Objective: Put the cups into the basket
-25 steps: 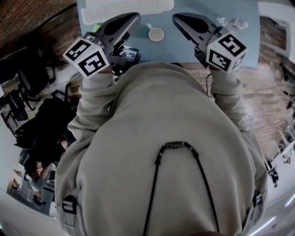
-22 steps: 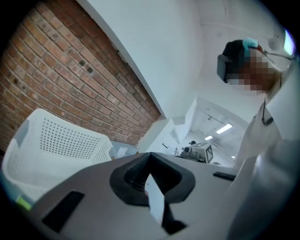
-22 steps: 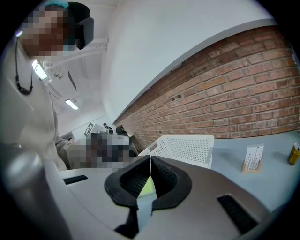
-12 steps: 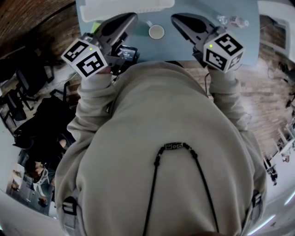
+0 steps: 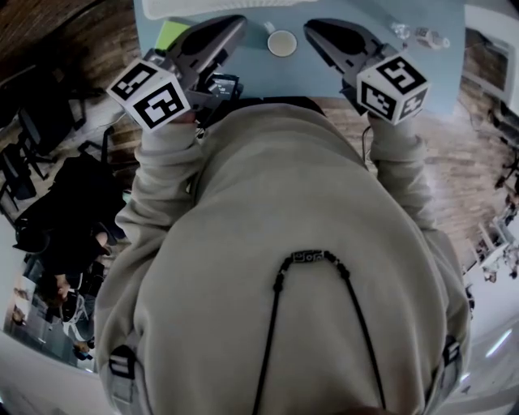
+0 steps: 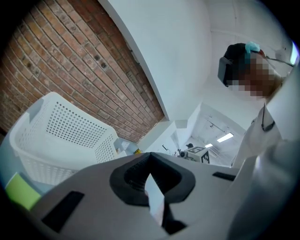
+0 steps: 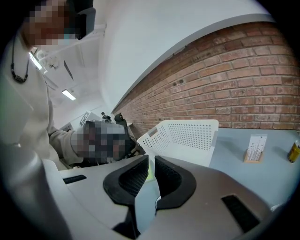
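**Cup not yet taken: both grippers held high**

Left gripper point(image 6: 150, 158): fingers together, empty. Right gripper point(image 7: 151, 161): fingers a thin slit apart, empty. Cup point(image 5: 281, 42) sits upright on the tabletop point(image 5: 324, 77), ahead of and between both fingertips. Basket point(image 5: 219, 6) lies just beyond the cup. Advice: open wide before lowering, straddle the cup's wall, then lift clear over the basket's edge. Card point(image 7: 255, 148) beyond the right fingers: print too small to read.

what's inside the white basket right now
Both gripper views show only perforated walls of the basket; no cup shows above its rim. Its near wall covers the floor, so the bottom can't be checked. The one cup in sight stands on the table outside it.
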`<action>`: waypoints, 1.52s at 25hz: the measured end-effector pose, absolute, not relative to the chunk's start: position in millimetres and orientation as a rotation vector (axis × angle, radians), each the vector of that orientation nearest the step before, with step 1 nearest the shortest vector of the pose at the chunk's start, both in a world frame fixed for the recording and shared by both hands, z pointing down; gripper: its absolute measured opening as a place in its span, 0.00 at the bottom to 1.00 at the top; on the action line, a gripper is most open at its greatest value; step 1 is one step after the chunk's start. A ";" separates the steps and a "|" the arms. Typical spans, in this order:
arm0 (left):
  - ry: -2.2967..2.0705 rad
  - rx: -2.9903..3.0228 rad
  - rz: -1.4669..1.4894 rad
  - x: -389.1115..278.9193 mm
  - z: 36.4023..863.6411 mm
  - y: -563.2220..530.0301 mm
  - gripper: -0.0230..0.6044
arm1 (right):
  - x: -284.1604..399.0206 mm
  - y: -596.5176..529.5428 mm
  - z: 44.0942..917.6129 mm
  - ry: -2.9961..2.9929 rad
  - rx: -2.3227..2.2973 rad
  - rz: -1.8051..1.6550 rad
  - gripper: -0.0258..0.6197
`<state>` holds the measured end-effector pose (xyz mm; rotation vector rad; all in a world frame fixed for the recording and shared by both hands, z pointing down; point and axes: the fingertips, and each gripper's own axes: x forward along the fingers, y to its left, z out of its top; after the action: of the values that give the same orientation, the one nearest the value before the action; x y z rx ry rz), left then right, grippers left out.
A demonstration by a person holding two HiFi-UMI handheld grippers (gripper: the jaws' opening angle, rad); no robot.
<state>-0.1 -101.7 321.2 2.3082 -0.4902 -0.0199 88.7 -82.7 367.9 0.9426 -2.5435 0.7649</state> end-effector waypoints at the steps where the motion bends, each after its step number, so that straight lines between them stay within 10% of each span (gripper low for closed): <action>1: -0.491 2.304 -0.015 -1.7 323.7 -99.9 0.03 | 86.2 -81.1 371.6 -2.537 0.933 0.774 0.09; 38: -0.489 2.168 0.084 -17.0 384.2 -82.1 0.03 | 81.4 -59.9 527.5 -2.187 0.815 0.934 0.61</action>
<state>-17.0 -82.1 384.2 2.1676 -0.4887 0.0841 81.4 -59.9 527.5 0.8146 -2.1873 0.9336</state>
